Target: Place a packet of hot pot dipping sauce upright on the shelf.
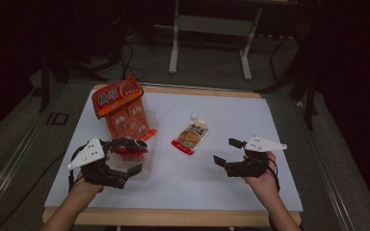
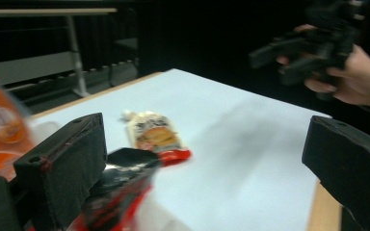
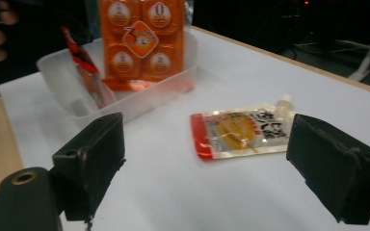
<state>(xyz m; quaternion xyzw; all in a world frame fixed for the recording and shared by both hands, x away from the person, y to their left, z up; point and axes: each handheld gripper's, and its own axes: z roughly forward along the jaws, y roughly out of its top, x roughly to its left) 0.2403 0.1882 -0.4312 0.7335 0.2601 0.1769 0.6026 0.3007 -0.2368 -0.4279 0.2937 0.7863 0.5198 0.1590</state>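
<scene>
**Two snack packs in the bin, one pouch left out on the tabletop**

One white tabletop (image 1: 250, 178) carries everything. The largest thing on it is the clear plastic bin (image 3: 139, 103) at the left, with a tall orange multipack (image 1: 125, 113) leaning up out of its far end. At the bin's near end sits a small red-and-black packet (image 1: 129, 147), touching the inner jaw of the left gripper (image 1: 130, 156). That gripper's jaws are spread wide and clamp nothing; the packet looks to be already released into the bin.

The spouted pouch (image 1: 191, 135) lies flat on the bare tabletop, well apart from the bin, spout pointing away from the person. The right gripper (image 1: 226, 151) hovers near it, jaws also wide apart and empty.

Judging by this, the pouch is next. A sound approach: bring the right gripper down over the pouch's middle, across its narrow width, since the flat body gives little to bite. Pinch firmly, lift clear of the bin wall, and keep the left gripper out of the way.
</scene>
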